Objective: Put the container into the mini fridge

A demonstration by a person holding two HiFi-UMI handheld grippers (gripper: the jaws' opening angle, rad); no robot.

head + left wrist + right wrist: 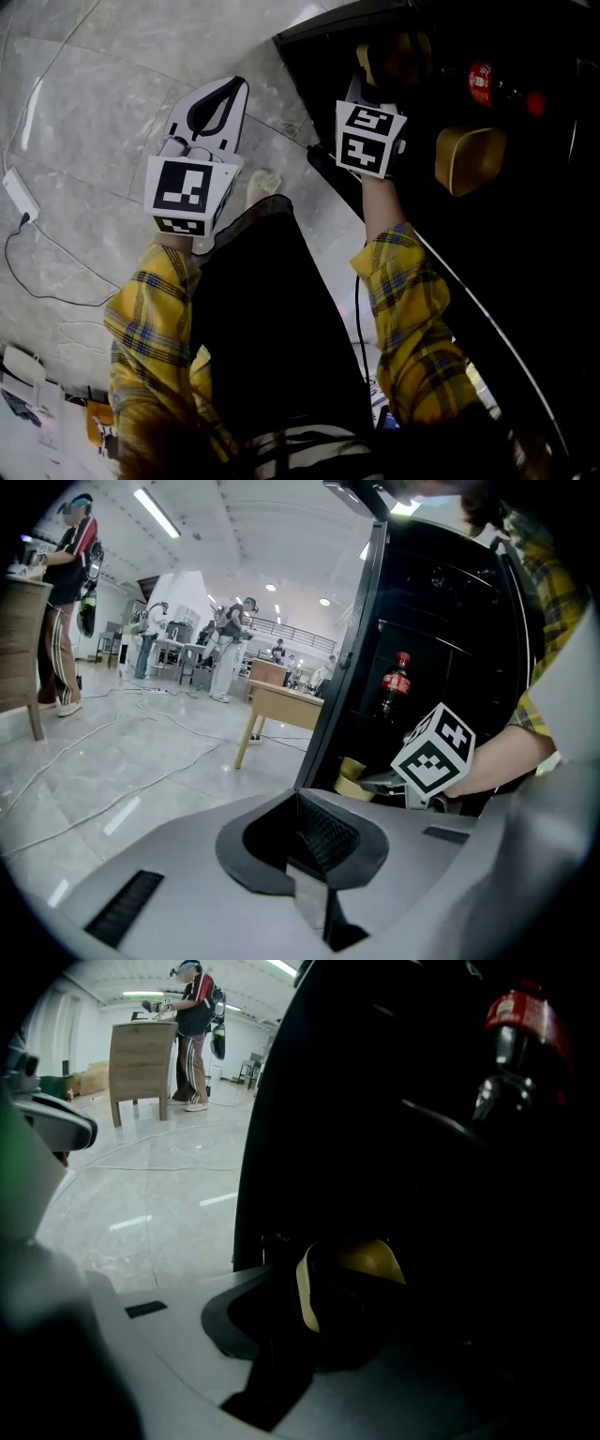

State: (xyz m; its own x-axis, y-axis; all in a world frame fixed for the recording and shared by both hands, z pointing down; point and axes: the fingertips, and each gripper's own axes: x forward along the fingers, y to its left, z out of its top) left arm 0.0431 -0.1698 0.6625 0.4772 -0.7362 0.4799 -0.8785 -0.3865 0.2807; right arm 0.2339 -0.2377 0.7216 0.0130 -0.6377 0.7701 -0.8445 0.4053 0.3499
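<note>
The yellow container [361,1265] sits between the jaws of my right gripper [328,1312], which is shut on it. In the head view the right gripper [380,80] reaches into the open black mini fridge [525,244], with the container [398,58] at its tip in the dark interior. From the left gripper view the container [352,775] shows low inside the fridge [441,602], just ahead of the right gripper's marker cube [433,752]. My left gripper [225,98] hangs over the floor left of the fridge, shut and holding nothing [317,883].
A red-capped bottle [480,84] stands inside the fridge [525,1026], and a tan rounded object [469,159] lies near it. Cables and a white power strip [19,192] lie on the marble floor. A wooden table [281,700] and people stand farther off.
</note>
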